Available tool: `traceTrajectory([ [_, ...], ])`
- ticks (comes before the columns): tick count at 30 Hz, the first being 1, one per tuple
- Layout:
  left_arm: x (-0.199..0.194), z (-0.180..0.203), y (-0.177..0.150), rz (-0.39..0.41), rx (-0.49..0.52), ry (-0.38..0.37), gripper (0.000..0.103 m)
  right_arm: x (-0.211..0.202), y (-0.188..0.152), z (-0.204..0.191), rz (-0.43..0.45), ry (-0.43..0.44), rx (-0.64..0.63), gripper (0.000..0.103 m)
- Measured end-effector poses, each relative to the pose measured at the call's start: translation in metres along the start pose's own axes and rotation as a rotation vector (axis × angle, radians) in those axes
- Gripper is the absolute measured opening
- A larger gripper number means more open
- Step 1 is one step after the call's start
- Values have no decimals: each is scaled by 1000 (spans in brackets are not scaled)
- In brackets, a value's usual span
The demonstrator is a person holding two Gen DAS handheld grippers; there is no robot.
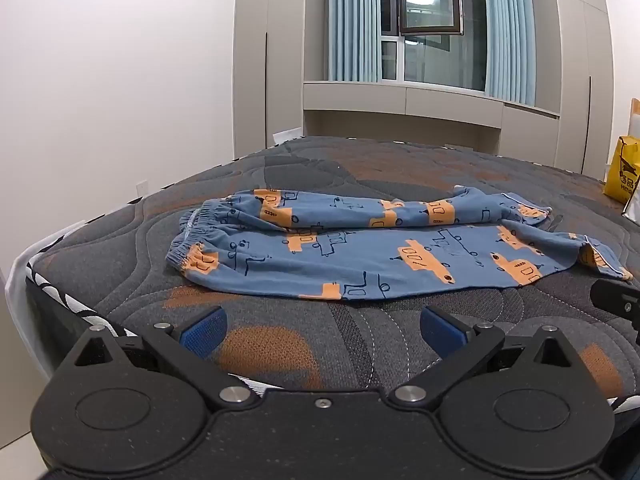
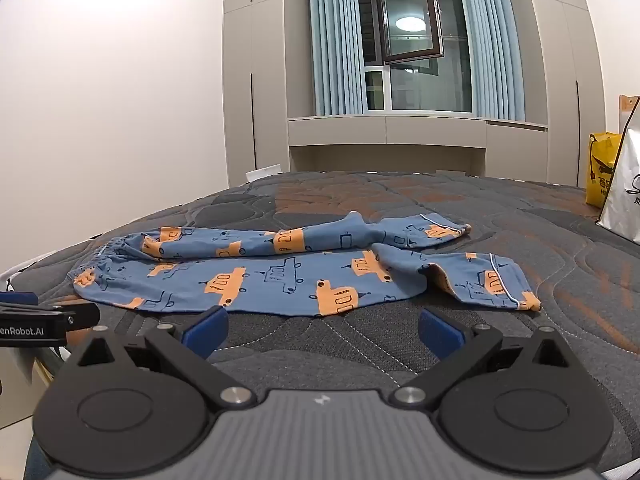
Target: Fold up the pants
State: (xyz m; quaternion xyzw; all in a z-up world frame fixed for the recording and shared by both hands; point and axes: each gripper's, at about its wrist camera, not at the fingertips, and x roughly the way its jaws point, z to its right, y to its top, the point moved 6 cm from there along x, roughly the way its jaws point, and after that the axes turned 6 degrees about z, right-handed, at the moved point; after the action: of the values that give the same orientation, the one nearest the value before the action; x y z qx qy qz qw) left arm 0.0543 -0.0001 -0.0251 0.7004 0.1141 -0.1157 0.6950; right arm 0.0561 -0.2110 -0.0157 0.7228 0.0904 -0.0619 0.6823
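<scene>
A: Lying flat on quilted mattress [image 1: 280, 344], ahead of both grippers: blue pants [image 1: 360, 256] with orange vehicle print. Waistband [image 1: 192, 236] toward left, cuffs [image 1: 600, 260] toward right. Legs side by side, far leg partly bunched along its length.

B: Left gripper [image 1: 320, 332] state?

A: Fingers spread wide, blue pads [image 1: 204, 330] bare, holding nothing. Sits just short of near edge of pants, not touching fabric.

B: Right gripper [image 2: 322, 330]?

A: Same. Fingers apart, pads [image 2: 206, 330] clear of cloth, just short of near leg's hem line. Near cuff [image 2: 496, 284] ahead and right of it, edge folded over, white piping visible.

B: Anything else in range?

A: Yellow bag [image 2: 602, 168] and white bag [image 2: 624, 184] far right, beyond cuffs. Window [image 2: 412, 40] with blue curtains [image 2: 336, 40] straight ahead past mattress. Part of left gripper visible at left edge of right wrist view.
</scene>
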Motion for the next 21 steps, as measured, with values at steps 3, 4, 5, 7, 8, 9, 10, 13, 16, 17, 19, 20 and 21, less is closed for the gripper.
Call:
traceTrajectory([
  [3, 0, 0, 0, -5, -3, 3, 102, 1, 0, 0, 4, -2, -3, 103],
  [4, 0, 0, 0, -6, -3, 2, 102, 1, 0, 0, 3, -2, -3, 103],
  [5, 0, 0, 0, -6, -3, 3, 103, 1, 0, 0, 1, -2, -4, 103],
  [7, 3, 2, -1, -8, 0, 8, 102, 2, -1, 0, -3, -3, -5, 103],
  [8, 2, 1, -2, -8, -1, 9, 102, 2, 0, 3, -5, -5, -5, 103],
  [9, 3, 1, -3, -7, -1, 11, 102, 2, -1, 2, -6, -6, -6, 103],
  [10, 3, 2, -3, -7, 0, 13, 102, 2, 0, 1, -7, -7, -7, 103],
  [13, 3, 0, -1, -10, -2, 11, 102, 3, 0, 2, -6, -10, -5, 103],
  [16, 3, 1, -1, -10, -1, 12, 102, 2, -1, 3, 0, -11, -3, 103],
  [17, 3, 1, -1, -11, -1, 12, 102, 2, -1, 4, -1, -12, -2, 103],
  [19, 2, 0, -2, -13, 0, 14, 102, 2, -1, 5, -2, -14, -3, 103],
  [20, 3, 0, -2, -18, 0, 14, 102, 1, -1, 4, -2, -15, -3, 103],
  [21, 3, 0, -2, -20, 0, 14, 102, 1, -1, 5, -3, -16, -3, 103],
])
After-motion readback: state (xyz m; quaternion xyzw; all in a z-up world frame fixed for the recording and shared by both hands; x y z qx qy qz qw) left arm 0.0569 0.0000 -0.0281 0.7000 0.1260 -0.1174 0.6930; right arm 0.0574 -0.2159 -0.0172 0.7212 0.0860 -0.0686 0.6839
